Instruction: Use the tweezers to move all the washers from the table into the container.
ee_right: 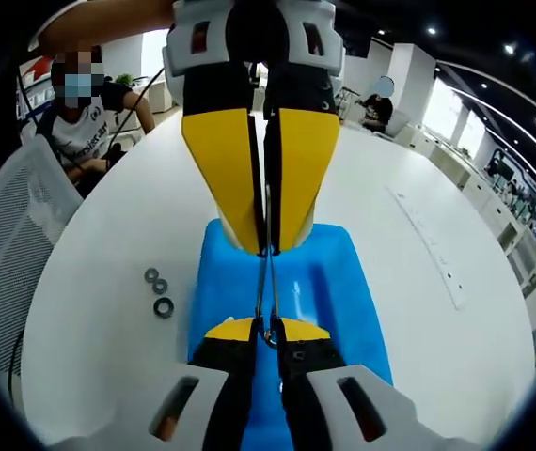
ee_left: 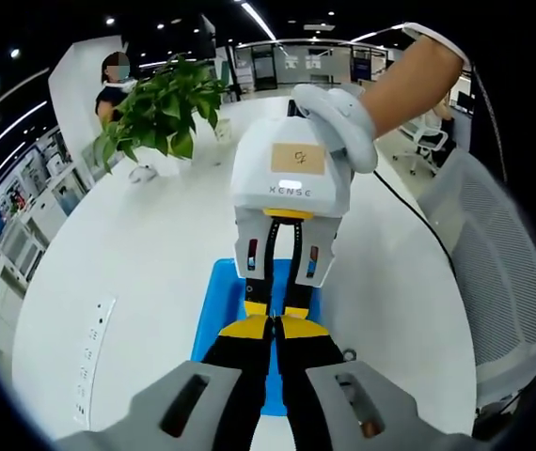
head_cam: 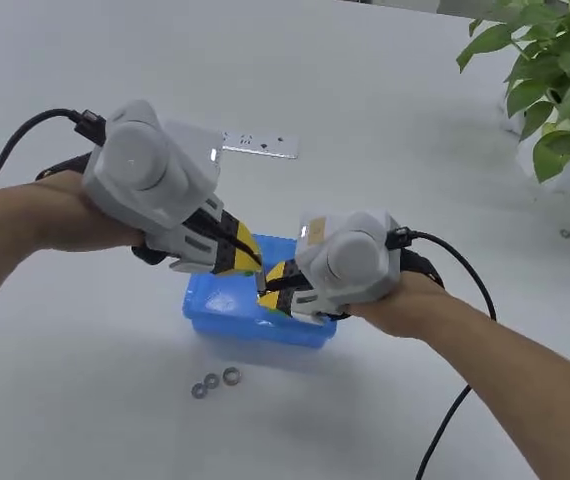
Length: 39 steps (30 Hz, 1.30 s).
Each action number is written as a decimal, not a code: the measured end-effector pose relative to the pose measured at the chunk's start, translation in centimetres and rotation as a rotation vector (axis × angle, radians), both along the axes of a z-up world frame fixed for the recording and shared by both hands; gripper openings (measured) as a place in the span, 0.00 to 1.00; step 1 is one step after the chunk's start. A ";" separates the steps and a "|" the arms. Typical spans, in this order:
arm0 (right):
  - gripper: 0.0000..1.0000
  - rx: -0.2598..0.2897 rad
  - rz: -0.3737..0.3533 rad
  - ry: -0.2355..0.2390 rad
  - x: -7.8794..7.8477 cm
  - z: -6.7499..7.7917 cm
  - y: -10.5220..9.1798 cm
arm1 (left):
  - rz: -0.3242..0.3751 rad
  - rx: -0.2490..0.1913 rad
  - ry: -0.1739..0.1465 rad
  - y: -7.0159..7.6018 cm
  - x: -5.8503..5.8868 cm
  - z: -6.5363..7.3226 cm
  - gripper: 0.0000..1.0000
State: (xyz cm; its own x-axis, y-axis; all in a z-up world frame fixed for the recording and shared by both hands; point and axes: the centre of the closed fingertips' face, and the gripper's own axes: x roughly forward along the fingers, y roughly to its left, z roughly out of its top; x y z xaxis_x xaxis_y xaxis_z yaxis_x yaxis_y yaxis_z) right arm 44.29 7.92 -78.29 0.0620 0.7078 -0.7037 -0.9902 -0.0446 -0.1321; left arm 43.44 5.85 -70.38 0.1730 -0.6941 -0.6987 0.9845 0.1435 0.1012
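Above the blue container [head_cam: 227,306] my two grippers meet tip to tip. The left gripper [head_cam: 255,262] comes in from the left with its yellow jaws shut on thin metal tweezers [ee_right: 266,291]. In the right gripper view the tweezers run from the left gripper [ee_right: 266,246] down to my right gripper [ee_right: 268,331], whose jaws are shut on their other end over the container [ee_right: 343,282]. Three washers [head_cam: 212,381] lie in a short row on the white table just in front of the container, and in the right gripper view the washers [ee_right: 160,287] sit to its left.
A white power strip [head_cam: 260,146] lies on the table behind the container. A leafy plant [head_cam: 555,70] stands at the back right. A mesh office chair [ee_left: 503,263] is beside the table, and a person [ee_right: 85,132] sits beyond the table edge.
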 end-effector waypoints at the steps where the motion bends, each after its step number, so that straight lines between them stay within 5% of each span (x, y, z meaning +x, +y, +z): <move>1: 0.10 0.000 0.001 0.001 0.0 -0.1 0.0 | 0.001 0.000 0.001 0.0 0.1 -0.1 0.06; 24: 0.11 -0.006 0.012 -0.006 0.7 -0.7 0.2 | 0.005 -0.002 0.000 0.1 0.9 -0.7 0.06; 39: 0.11 -0.001 0.020 -0.032 0.1 0.9 0.1 | -0.008 -0.002 -0.019 0.0 0.1 0.8 0.06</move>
